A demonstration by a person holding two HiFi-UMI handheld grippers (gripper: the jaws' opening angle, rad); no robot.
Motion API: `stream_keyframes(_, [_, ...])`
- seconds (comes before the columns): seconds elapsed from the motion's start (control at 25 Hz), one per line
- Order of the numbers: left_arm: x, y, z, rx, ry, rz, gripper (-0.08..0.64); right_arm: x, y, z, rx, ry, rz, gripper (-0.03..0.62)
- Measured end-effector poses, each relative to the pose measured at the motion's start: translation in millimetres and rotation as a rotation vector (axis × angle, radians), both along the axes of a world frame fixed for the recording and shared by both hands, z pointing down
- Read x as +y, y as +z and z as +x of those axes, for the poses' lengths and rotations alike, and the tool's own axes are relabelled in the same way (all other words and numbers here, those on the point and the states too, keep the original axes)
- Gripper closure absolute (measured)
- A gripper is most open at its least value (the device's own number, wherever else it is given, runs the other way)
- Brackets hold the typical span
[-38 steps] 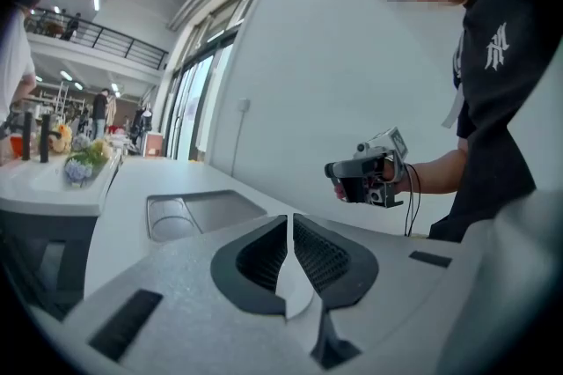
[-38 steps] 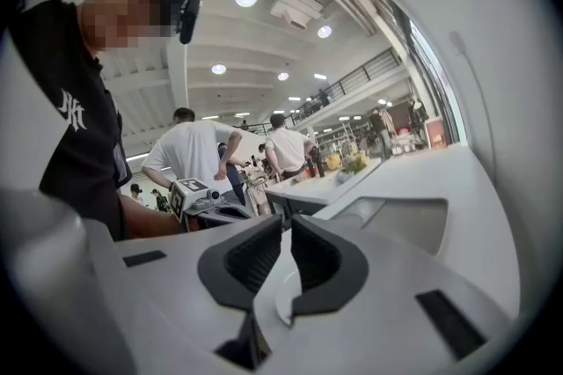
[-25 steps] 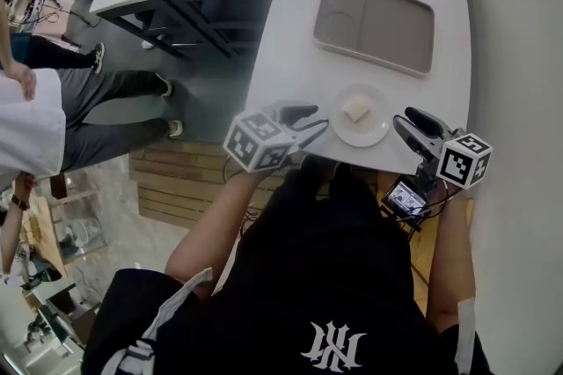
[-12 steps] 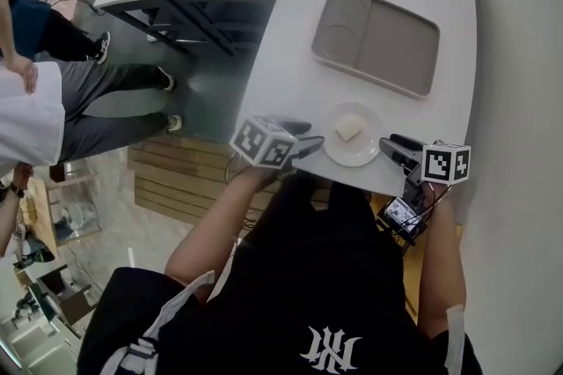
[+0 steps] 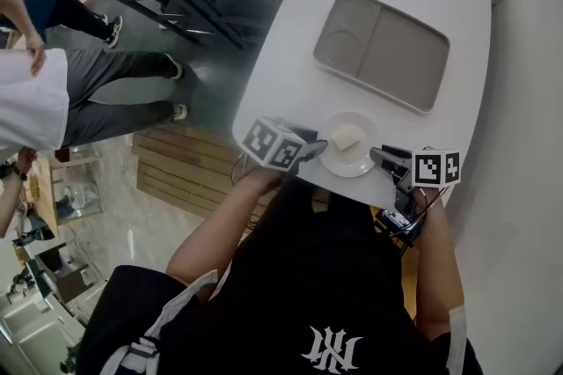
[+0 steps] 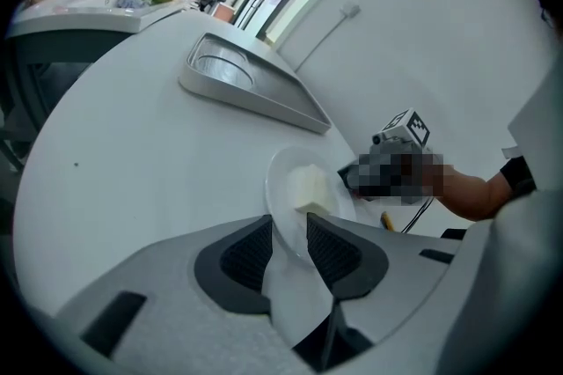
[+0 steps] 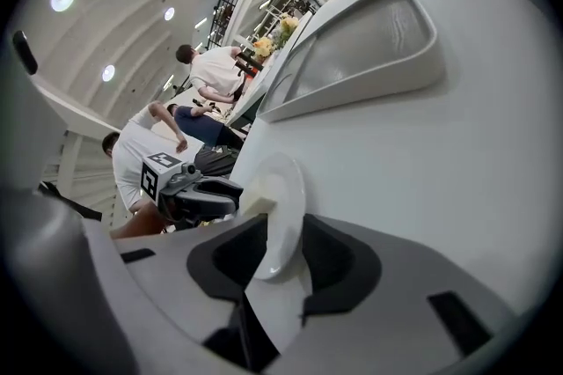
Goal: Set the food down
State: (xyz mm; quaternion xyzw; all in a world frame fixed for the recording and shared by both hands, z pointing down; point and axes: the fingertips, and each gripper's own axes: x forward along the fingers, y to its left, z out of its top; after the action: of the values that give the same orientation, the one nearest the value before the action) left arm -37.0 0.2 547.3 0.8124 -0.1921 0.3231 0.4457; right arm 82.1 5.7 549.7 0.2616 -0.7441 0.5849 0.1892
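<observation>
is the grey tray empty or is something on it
Empty. Both compartments of the tray show bare; the food sits on the white plate nearer the person.

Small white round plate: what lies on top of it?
One pale cream block of food lies on the small white round plate. The plate surface beneath it is covered.

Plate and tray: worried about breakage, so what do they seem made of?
The plate looks like glazed ceramic or melamine: white, glossy, thin smooth rim. The tray looks like moulded plastic: matte grey-beige, soft rounded compartment edges; coated metal is possible.
</observation>
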Motion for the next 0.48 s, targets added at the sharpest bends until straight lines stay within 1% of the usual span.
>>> stream_keyframes(0.16, [0.1,-0.5,0.3,-0.013,0.004,-0.005,0.449,-1.4,0.7,-0.2,0.003,0.001,-0.018,0.496])
stream_keyframes(0.28, [1.4,0.7,-1.0,-0.031,0.024,-0.009,0.460,-2.5,5.6,2.8,0.025,0.013,-0.032,0.551])
stream_keyframes(0.4, [1.0,2.0,-3.9,-0.035,0.028,-0.012,0.499,-4.8,6.1,3.8,0.016,0.043,-0.047,0.560])
stream_keyframes(0.48, [-1.2,1.7,-5.6,-0.033,0.029,-0.009,0.505,-7.3,5.0,2.8,0.007,0.052,-0.050,0.563])
